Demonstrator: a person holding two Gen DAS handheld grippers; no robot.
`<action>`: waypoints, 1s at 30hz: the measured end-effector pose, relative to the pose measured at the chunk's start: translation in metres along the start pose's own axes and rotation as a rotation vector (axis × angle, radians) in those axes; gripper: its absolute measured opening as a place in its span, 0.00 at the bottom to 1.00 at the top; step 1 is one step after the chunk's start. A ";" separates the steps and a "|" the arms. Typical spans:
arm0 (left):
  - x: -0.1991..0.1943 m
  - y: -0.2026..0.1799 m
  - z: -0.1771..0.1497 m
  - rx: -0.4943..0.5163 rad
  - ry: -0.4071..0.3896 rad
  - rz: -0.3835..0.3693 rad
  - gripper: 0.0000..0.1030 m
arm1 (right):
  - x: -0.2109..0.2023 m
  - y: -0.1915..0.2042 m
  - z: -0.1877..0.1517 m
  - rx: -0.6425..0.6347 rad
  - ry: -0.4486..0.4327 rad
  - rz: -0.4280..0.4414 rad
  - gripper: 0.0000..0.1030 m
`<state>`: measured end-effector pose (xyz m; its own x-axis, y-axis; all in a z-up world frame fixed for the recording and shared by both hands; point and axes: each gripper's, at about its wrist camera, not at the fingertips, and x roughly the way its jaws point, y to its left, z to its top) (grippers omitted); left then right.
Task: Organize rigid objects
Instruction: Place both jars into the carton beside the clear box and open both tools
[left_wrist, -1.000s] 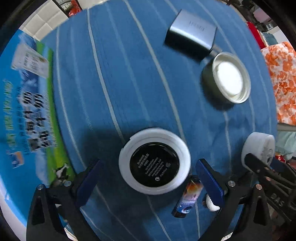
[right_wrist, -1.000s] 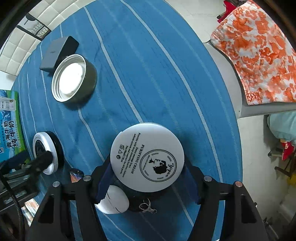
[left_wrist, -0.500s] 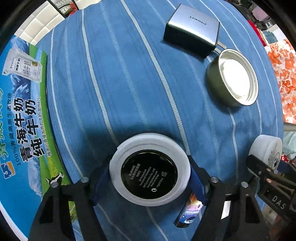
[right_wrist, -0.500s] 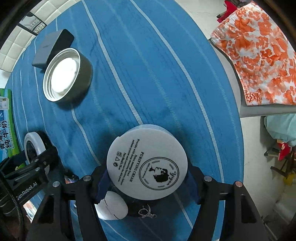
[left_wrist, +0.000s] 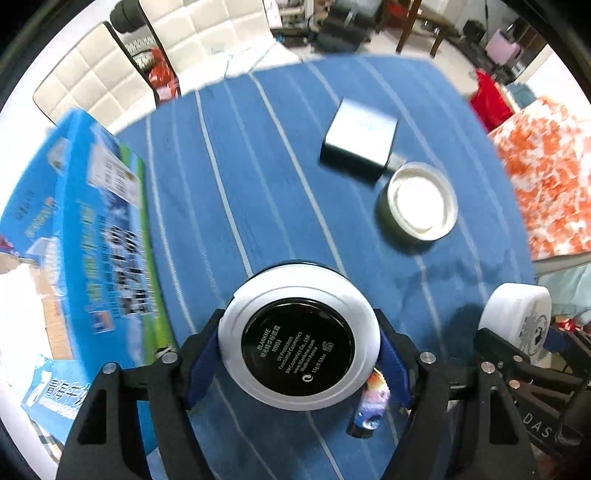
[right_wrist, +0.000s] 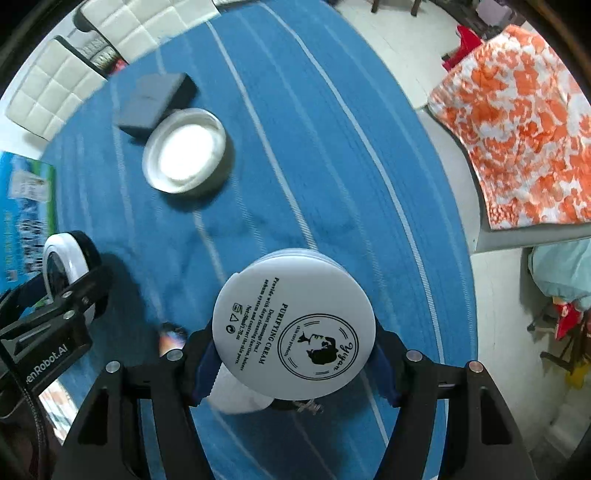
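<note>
My left gripper (left_wrist: 299, 350) is shut on a round compact (left_wrist: 297, 332) with a white rim and a black labelled face, held clear above the blue striped tablecloth (left_wrist: 258, 166). My right gripper (right_wrist: 293, 354) is shut on a white cream jar (right_wrist: 293, 321) with black print, also lifted off the cloth. Both grippers point down. The jar (left_wrist: 517, 314) shows at the right edge of the left wrist view. The compact (right_wrist: 62, 258) shows at the left edge of the right wrist view.
A grey box (left_wrist: 360, 144) and an open tin with a white inside (left_wrist: 421, 201) lie at the far side. A small colourful tube (left_wrist: 371, 406) and a white rounded object (right_wrist: 236, 395) lie below the grippers. A blue milk carton (left_wrist: 85, 229) stands left, an orange patterned cloth (right_wrist: 517, 129) right.
The left jaws closed from wide open onto the compact. Both grippers then rose, lifting the compact and the cream jar off the cloth; the table now looks farther away.
</note>
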<state>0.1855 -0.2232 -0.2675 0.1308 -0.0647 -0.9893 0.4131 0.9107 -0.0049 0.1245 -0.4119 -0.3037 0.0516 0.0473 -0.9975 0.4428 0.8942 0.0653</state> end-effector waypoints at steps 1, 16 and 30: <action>-0.013 0.003 -0.002 -0.006 -0.022 -0.018 0.71 | -0.007 0.002 -0.002 -0.008 -0.015 0.003 0.68; -0.146 0.150 -0.045 -0.208 -0.276 -0.057 0.71 | -0.128 0.149 -0.041 -0.239 -0.201 0.171 0.68; -0.089 0.341 -0.074 -0.437 -0.183 0.098 0.71 | -0.067 0.340 -0.060 -0.411 -0.132 0.141 0.68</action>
<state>0.2483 0.1234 -0.1922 0.3231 -0.0048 -0.9463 -0.0214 0.9997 -0.0124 0.2179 -0.0840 -0.2165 0.2113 0.1483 -0.9661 0.0329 0.9868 0.1587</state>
